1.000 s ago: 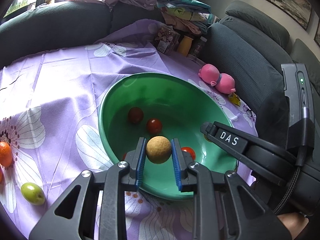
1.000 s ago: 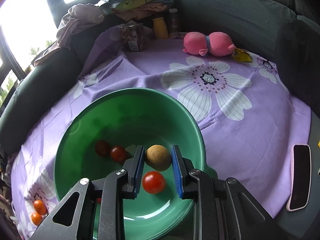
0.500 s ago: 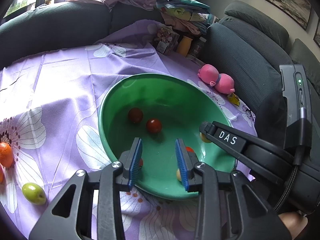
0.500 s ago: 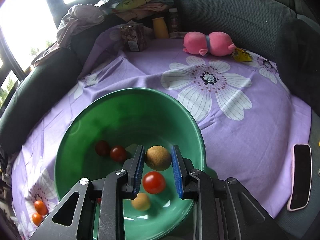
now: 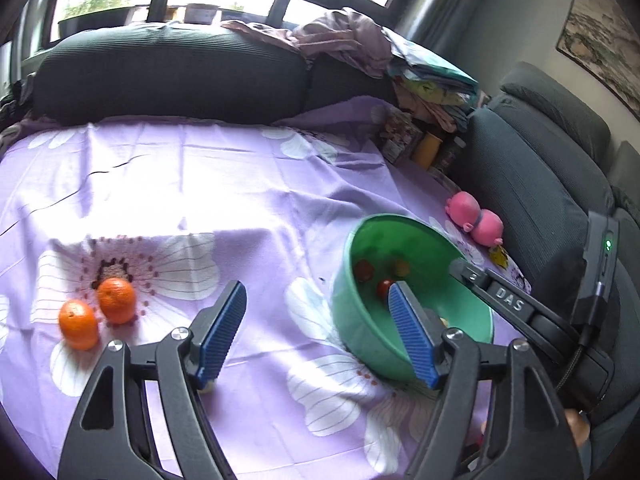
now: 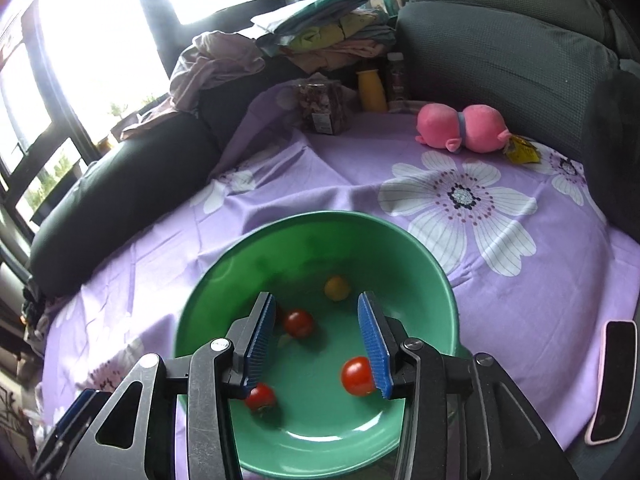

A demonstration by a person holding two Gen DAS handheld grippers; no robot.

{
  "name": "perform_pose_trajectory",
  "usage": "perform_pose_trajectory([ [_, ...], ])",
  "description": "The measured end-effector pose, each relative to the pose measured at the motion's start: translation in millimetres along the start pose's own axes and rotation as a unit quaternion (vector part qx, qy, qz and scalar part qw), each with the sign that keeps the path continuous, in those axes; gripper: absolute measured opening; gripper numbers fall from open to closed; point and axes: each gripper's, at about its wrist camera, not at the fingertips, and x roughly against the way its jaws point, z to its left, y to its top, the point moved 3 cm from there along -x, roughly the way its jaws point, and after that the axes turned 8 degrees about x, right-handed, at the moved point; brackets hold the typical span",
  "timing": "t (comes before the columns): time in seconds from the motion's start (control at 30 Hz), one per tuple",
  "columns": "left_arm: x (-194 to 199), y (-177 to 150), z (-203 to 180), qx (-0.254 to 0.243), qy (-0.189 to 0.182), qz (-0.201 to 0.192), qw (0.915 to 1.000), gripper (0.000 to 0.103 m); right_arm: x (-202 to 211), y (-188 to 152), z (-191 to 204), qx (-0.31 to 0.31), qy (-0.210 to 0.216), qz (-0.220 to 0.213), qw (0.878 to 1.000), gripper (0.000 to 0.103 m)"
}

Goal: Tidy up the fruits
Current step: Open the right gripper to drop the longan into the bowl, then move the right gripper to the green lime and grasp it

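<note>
A green bowl point(image 6: 224, 280) sits on the purple flowered cloth and holds several red tomatoes point(image 6: 298, 322) and a tan round fruit point(image 6: 337, 288). My right gripper point(image 6: 318, 344) is open and empty, just above the bowl's near side. In the left wrist view the bowl point(image 5: 360, 320) is at the right. My left gripper point(image 5: 314, 334) is wide open and empty, over the cloth to the left of the bowl. Two oranges point(image 5: 116, 300) lie on the cloth further left. A small pale fruit point(image 5: 207, 388) shows just under the left finger.
A pink plush toy point(image 6: 460, 124) lies at the back right near a yellow wrapper point(image 6: 520, 152). A snack jar point(image 6: 320, 108) and bottles point(image 6: 370, 90) stand at the back. Dark sofa cushions ring the cloth. A phone point(image 6: 610, 380) lies at the right edge.
Both grippers have opened and dropped their tan fruits into the bowl. My left gripper has swung left and back, away from the bowl, toward the oranges.
</note>
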Motion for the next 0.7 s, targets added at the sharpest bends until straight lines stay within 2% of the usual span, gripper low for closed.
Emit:
perform_pose_trajectory([
  [0.17, 37, 17, 61, 0.065, 0.09, -0.031, 0.9933, 0.076, -1, -2, 34, 0.037, 0.072, 0.013, 0.997, 0.045],
  [0.3, 55, 16, 95, 0.098, 0.154, -0.025, 0.9828, 0.076, -5, -9, 69, 0.072, 0.144, 0.043, 0.986, 0.045],
  [0.37, 56, 8, 105, 0.118, 0.154, -0.013, 0.9809, 0.076, -9, -14, 87, 0.083, 0.18, 0.064, 0.978, 0.045],
  [0.5, 29, -18, 110, 0.129, 0.105, 0.05, 0.9848, 0.076, -18, -28, 118, 0.097, 0.231, 0.111, 0.962, 0.045],
  [0.6, 4, -31, 113, 0.127, 0.109, 0.091, 0.9816, 0.075, -26, -40, 137, 0.108, 0.266, 0.144, 0.947, 0.045],
  [0.7, -11, -38, 115, 0.132, 0.113, 0.118, 0.9778, 0.075, -39, -52, 147, 0.104, 0.276, 0.181, 0.938, 0.045],
])
